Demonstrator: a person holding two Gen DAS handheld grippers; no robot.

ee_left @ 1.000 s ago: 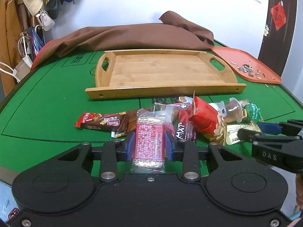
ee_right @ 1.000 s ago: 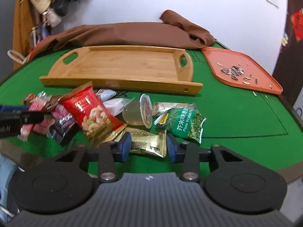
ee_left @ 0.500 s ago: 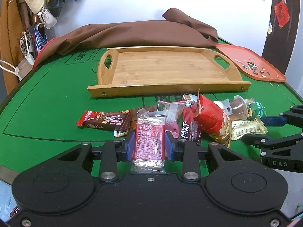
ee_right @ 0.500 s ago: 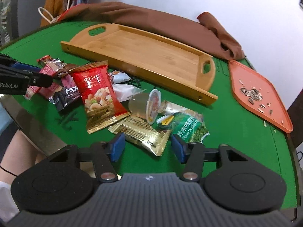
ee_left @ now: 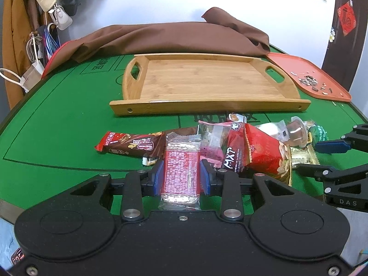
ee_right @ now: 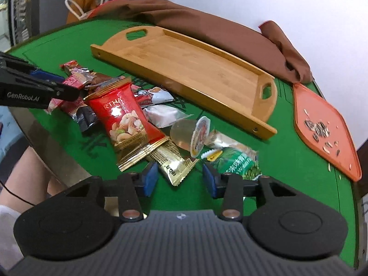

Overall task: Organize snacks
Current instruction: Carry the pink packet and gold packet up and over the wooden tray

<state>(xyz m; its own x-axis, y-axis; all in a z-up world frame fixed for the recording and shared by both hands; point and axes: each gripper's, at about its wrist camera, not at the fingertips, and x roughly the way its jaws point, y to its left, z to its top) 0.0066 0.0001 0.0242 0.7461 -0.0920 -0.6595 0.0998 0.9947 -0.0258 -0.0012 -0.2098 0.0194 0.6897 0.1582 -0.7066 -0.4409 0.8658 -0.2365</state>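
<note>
My left gripper (ee_left: 181,176) is shut on a pink-red wafer packet (ee_left: 180,172) with clear ends, at the near edge of the snack pile. Beside it lie a brown chocolate bar (ee_left: 131,145) and a red nut bag (ee_left: 264,154). My right gripper (ee_right: 180,179) is open, its blue pads either side of the end of a gold snack bar (ee_right: 171,161) without touching it. Around the bar lie the red nut bag (ee_right: 124,119), a jelly cup (ee_right: 191,134) and a green pea packet (ee_right: 237,163). An empty bamboo tray (ee_left: 207,80) stands behind the pile.
An orange tray (ee_right: 322,124) with sunflower seeds sits at the right. A brown cloth (ee_left: 172,39) lies bunched behind the bamboo tray. Bags and coats (ee_left: 46,11) hang at the far left. A person's leg (ee_right: 30,172) shows below the table edge.
The right gripper has rolled, tilting its view, and now stands wider around the gold bar. The left gripper has kept its hold on the wafer packet and hardly moved.
</note>
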